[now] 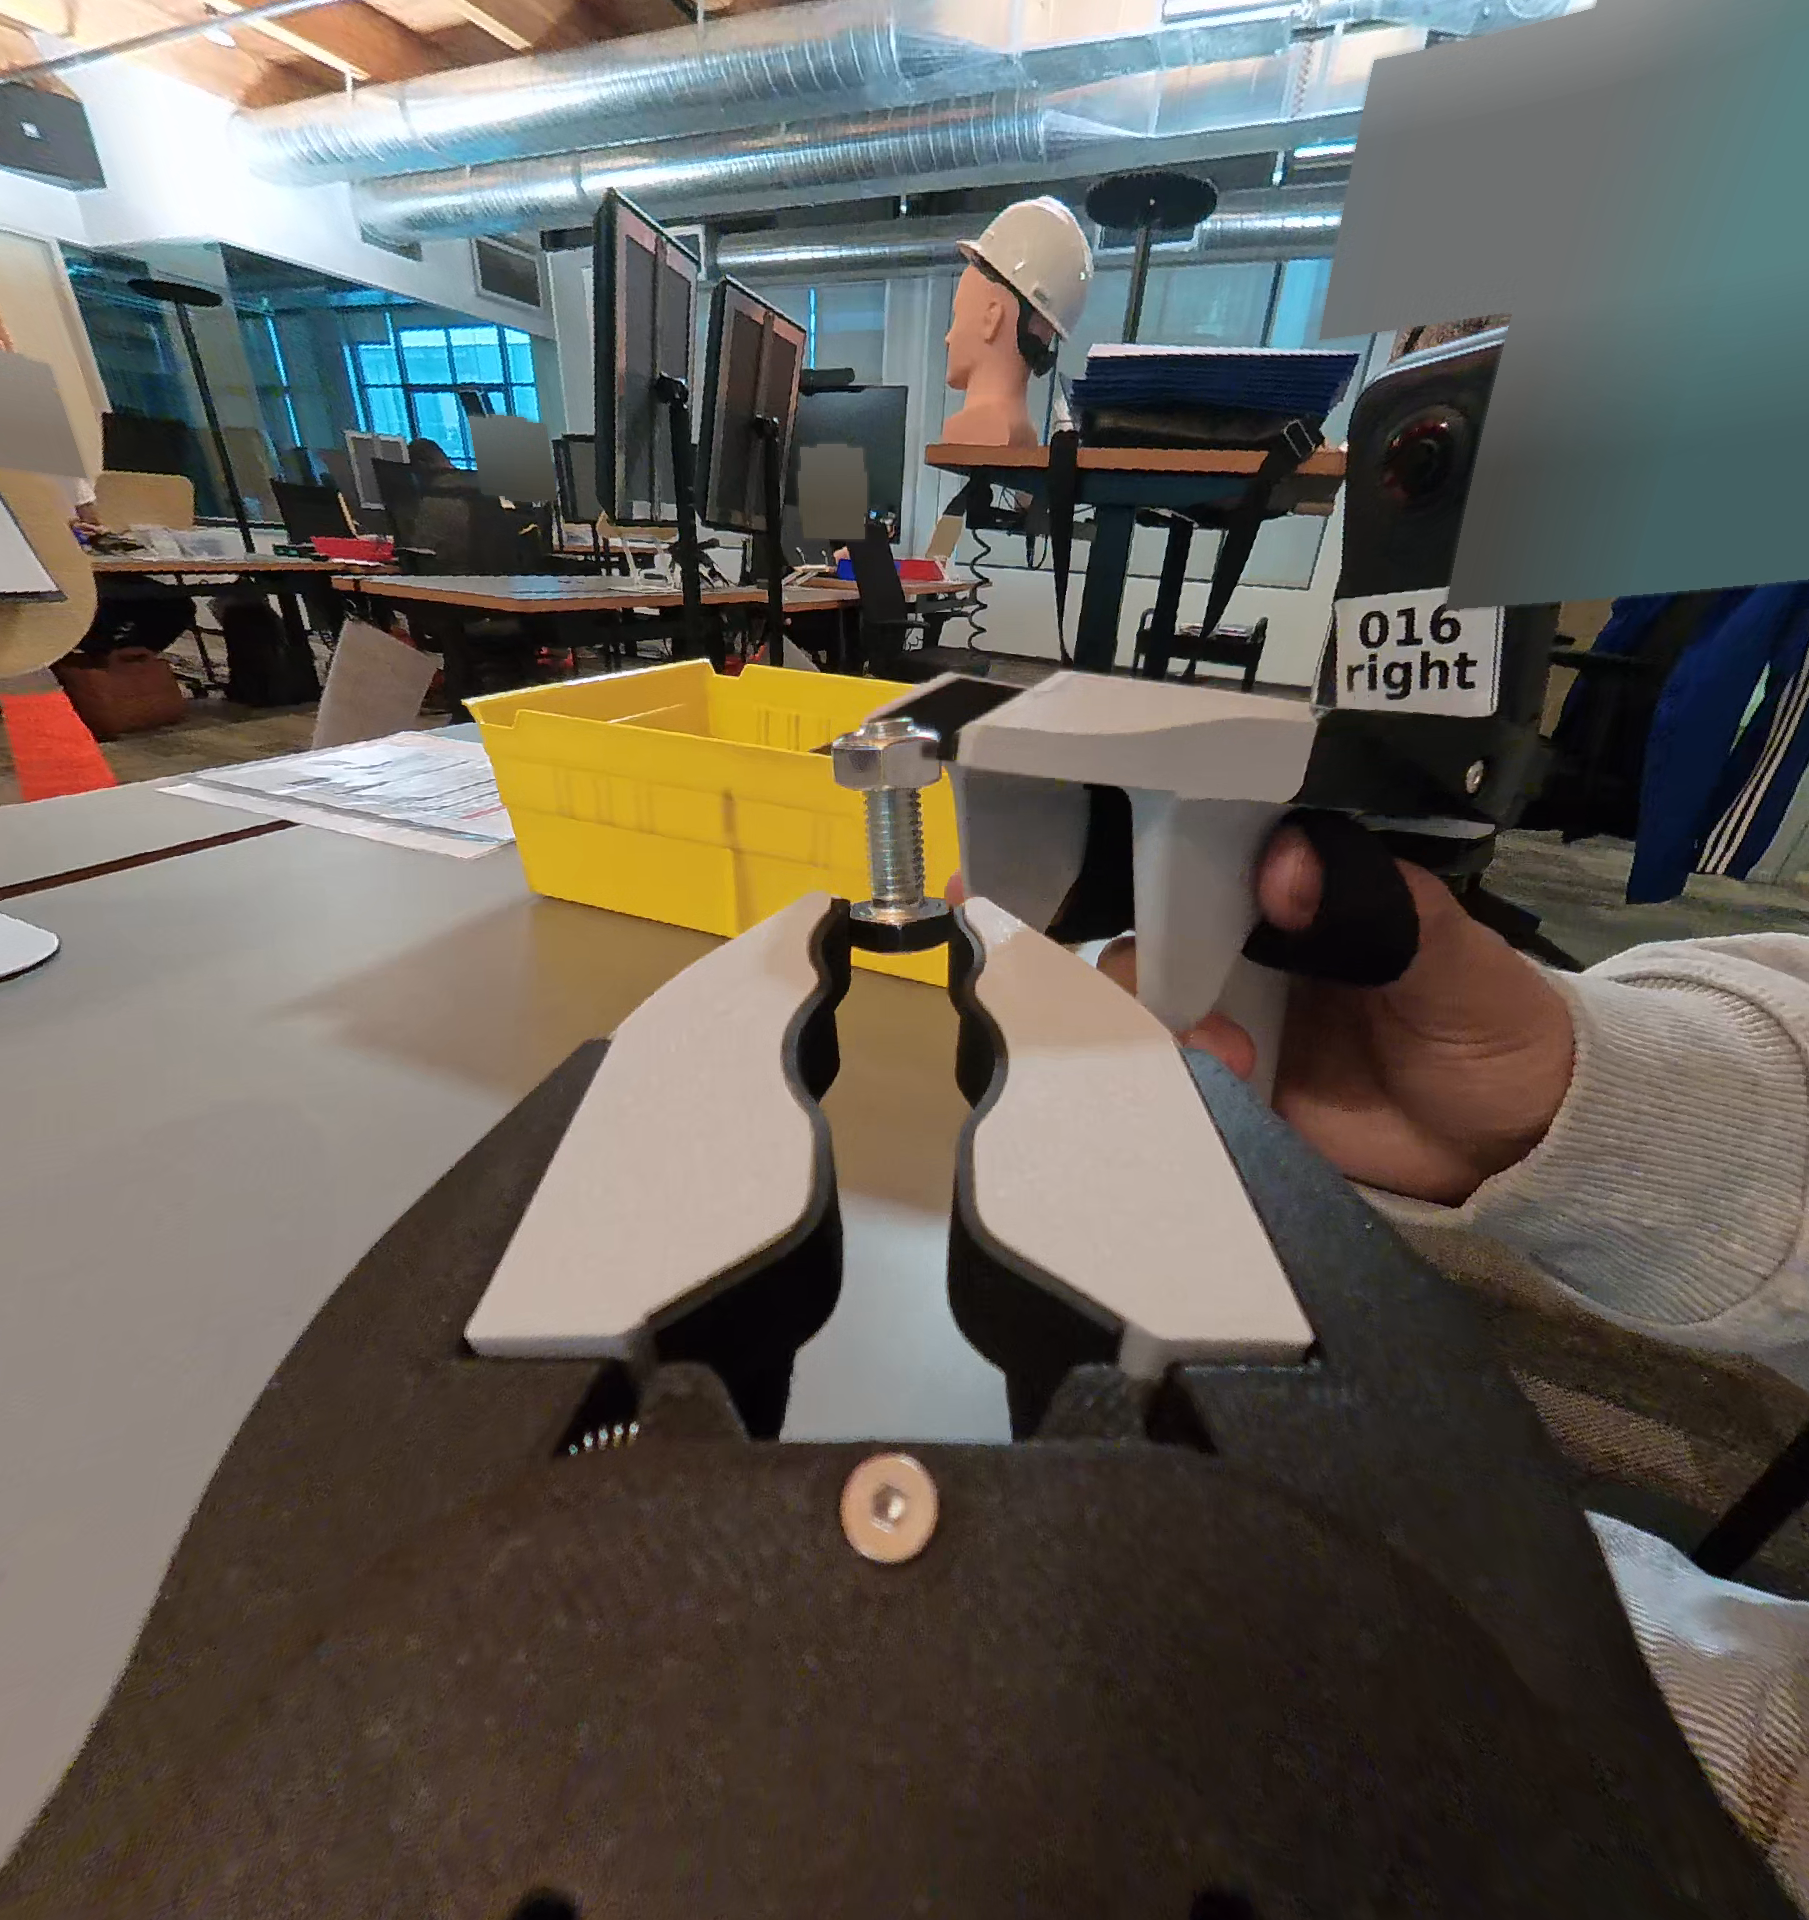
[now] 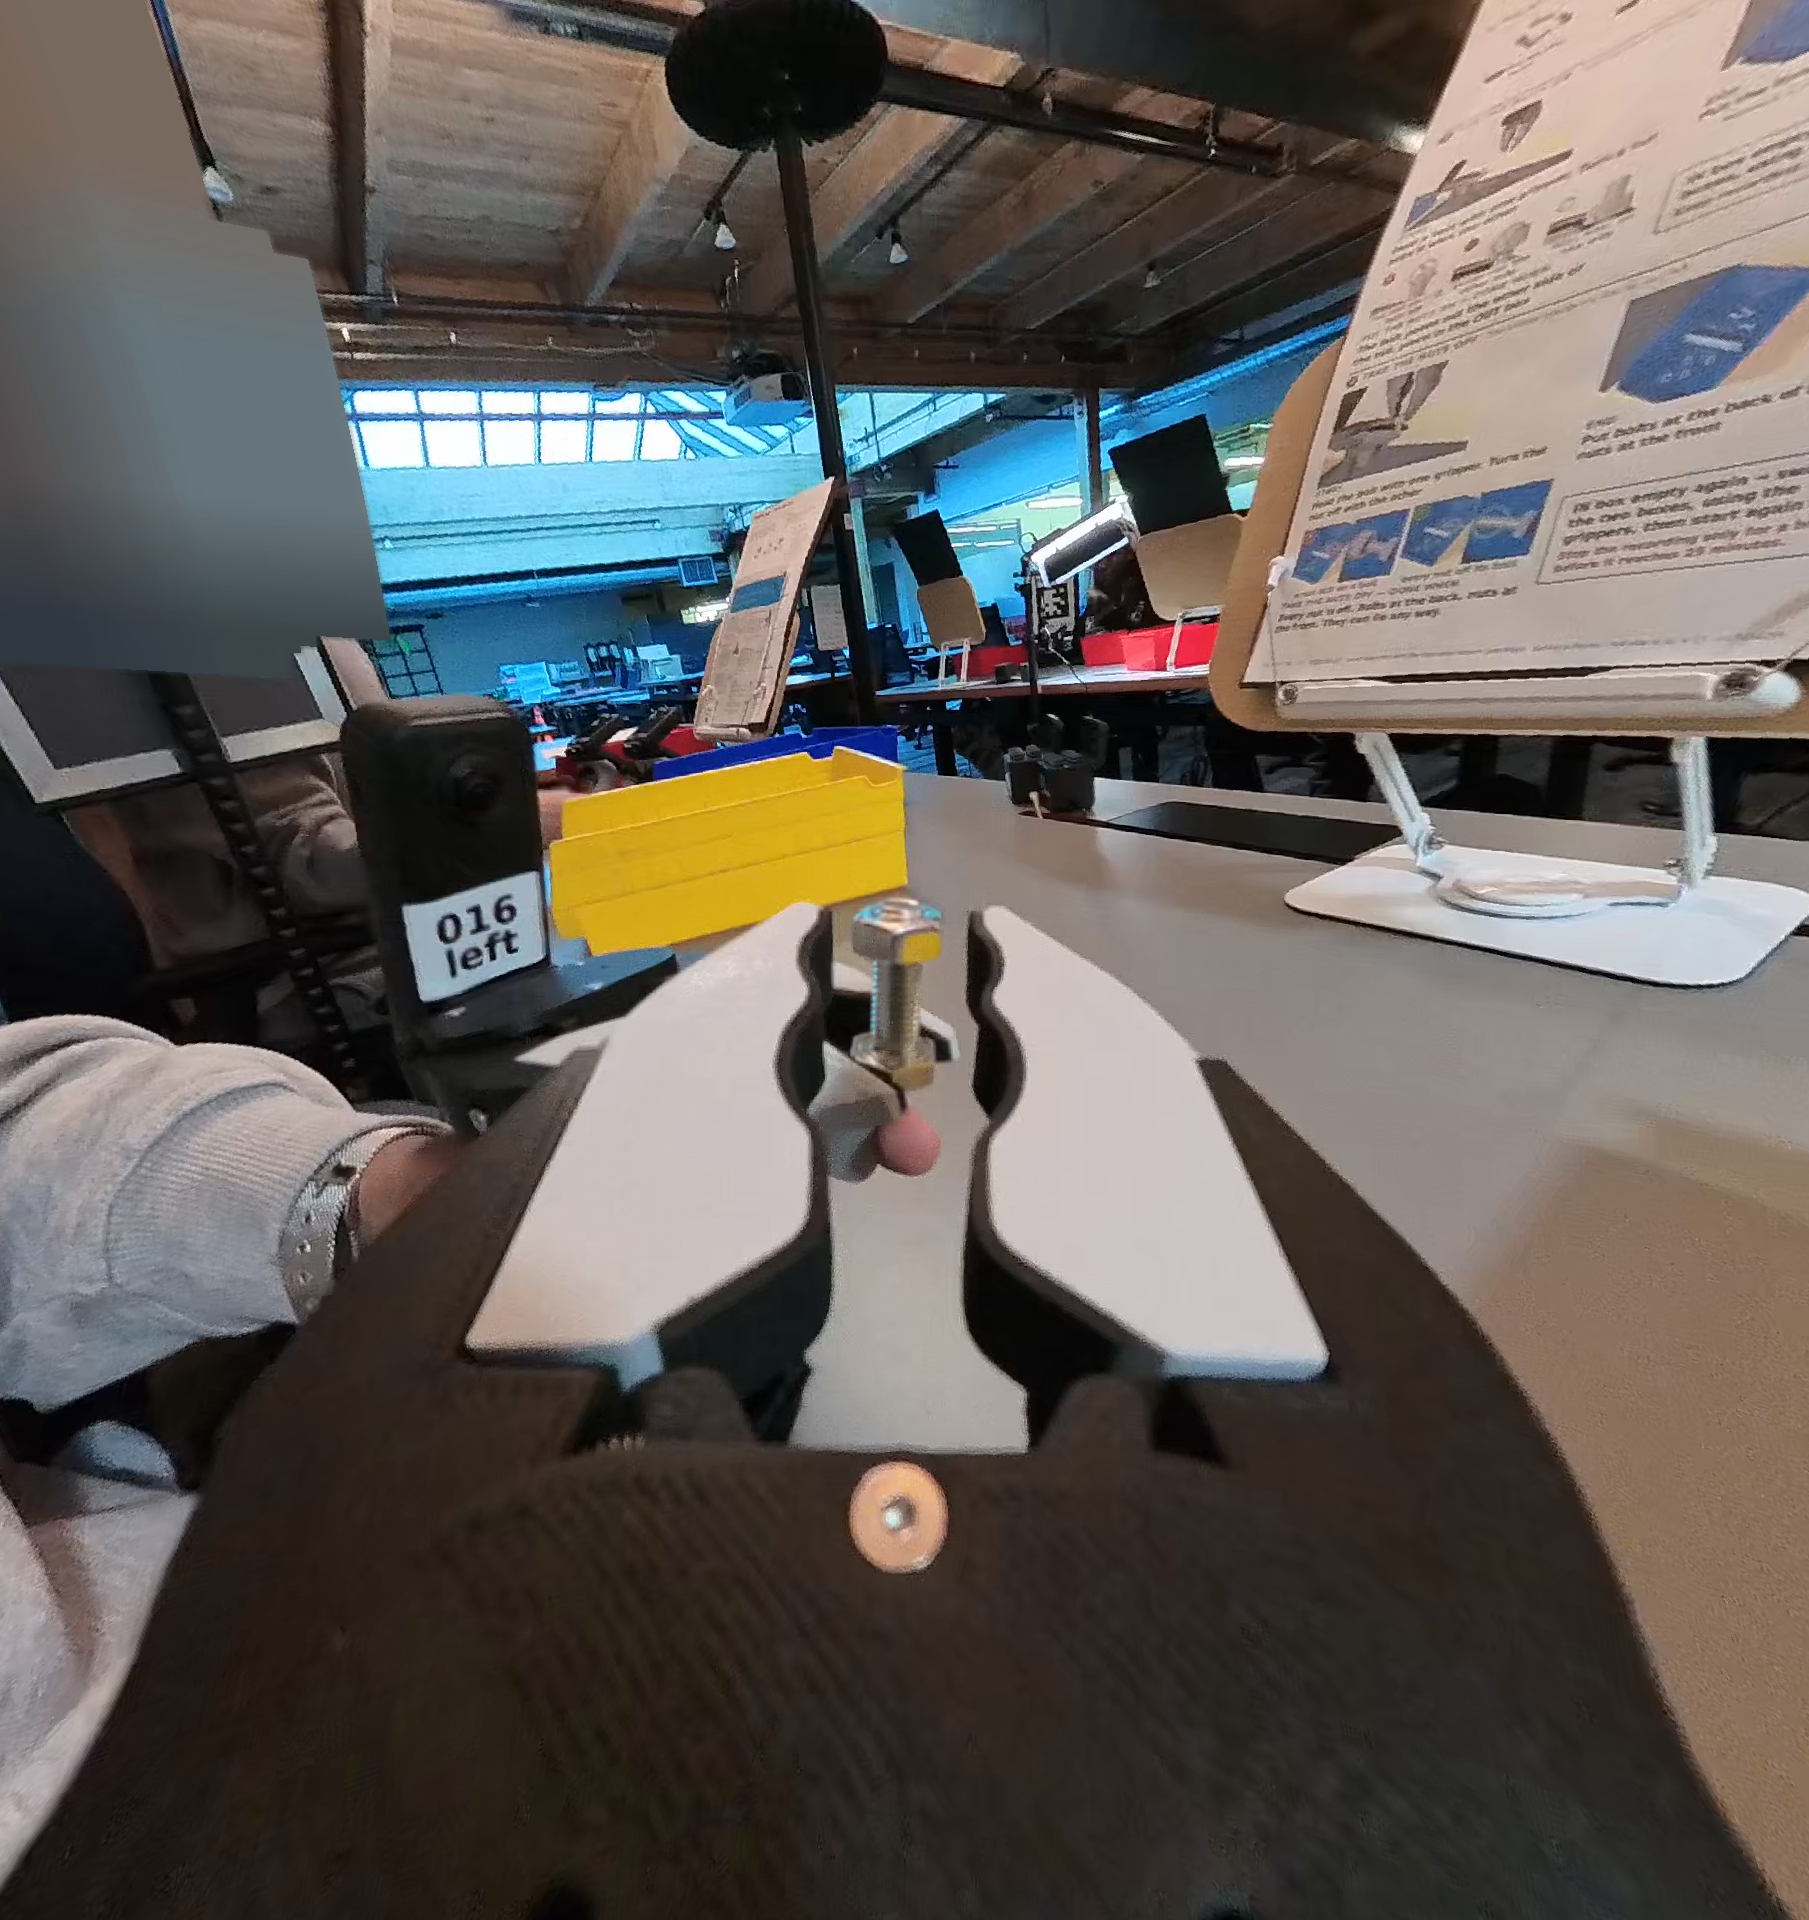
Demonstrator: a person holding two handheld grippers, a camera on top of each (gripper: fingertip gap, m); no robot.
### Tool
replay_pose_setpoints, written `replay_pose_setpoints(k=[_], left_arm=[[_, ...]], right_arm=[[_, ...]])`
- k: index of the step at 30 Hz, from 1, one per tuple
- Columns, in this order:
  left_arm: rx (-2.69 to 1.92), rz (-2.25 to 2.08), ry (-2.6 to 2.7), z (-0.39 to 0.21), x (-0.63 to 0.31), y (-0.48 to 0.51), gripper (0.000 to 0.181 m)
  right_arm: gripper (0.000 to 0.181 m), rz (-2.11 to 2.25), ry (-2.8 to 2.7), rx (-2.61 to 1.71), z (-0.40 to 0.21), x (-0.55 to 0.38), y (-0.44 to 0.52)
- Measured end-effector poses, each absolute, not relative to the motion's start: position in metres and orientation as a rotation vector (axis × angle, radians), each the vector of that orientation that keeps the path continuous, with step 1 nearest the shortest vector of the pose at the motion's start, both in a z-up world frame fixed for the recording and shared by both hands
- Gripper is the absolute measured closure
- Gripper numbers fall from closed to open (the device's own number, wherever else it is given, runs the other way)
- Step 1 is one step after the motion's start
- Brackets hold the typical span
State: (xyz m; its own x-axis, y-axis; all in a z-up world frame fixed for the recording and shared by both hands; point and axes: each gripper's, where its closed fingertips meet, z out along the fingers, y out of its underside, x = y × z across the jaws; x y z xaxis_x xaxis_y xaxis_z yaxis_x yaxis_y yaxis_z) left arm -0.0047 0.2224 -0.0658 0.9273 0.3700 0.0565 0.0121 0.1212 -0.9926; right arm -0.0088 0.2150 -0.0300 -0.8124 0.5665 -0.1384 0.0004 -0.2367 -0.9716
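Note:
A silver bolt (image 1: pixel 895 842) stands upright, head down, with a silver nut (image 1: pixel 884 753) threaded on its upper end. My left gripper (image 1: pixel 898 920) is shut on the bolt's head and holds it above the grey table (image 1: pixel 204 1039). My right gripper (image 1: pixel 921 727) comes in from the right at the height of the nut. In the right wrist view the right gripper (image 2: pixel 900 935) straddles the nut (image 2: pixel 895 930) with a small gap on each side, so it is open. Below, the left gripper (image 2: pixel 884 1081) holds the bolt (image 2: pixel 895 1013).
A yellow bin (image 1: pixel 671 821) stands on the table just behind the bolt; it also shows in the right wrist view (image 2: pixel 734 862), with a blue bin (image 2: pixel 775 748) behind it. A white stand (image 2: pixel 1544 904) holding an instruction sheet is on the right. Papers (image 1: pixel 360 779) lie far left. The tips of both grippers are at nearly the same place.

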Motion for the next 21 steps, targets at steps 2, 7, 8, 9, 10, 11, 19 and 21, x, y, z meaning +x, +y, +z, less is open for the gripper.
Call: replay_pose_setpoints(k=[2, 7, 8, 9, 10, 11, 19, 21], left_arm=[[-1.433, 0.266, -0.322, -0.066, -0.004, 0.223, 0.163], [-1.425, 0.261, -0.348, -0.066, -0.008, 0.22, 0.163], [-1.422, 0.254, -0.354, -0.066, -0.009, 0.22, 0.163], [-1.42, 0.251, -0.359, -0.066, -0.009, 0.22, 0.163], [-1.418, 0.249, -0.361, -0.066, -0.01, 0.219, 0.163], [-1.419, 0.248, -0.362, -0.066, -0.009, 0.219, 0.163], [-1.431, 0.241, -0.355, -0.068, -0.007, 0.222, 0.163], [-1.432, 0.24, -0.355, -0.068, -0.007, 0.222, 0.163]], right_arm=[[0.157, 2.077, -1.672, -0.667, -0.032, -0.009, 0.212], [0.159, 2.057, -1.665, -0.697, -0.034, -0.013, 0.217], [0.16, 2.065, -1.658, -0.718, -0.035, -0.014, 0.219], [0.162, 2.071, -1.649, -0.744, -0.035, -0.016, 0.222], [0.163, 2.077, -1.64, -0.769, -0.036, -0.018, 0.224], [0.163, 2.089, -1.633, -0.783, -0.036, -0.019, 0.226], [0.16, 2.084, -1.667, -0.715, -0.034, -0.012, 0.215], [0.16, 2.061, -1.687, -0.696, -0.036, -0.011, 0.212]])
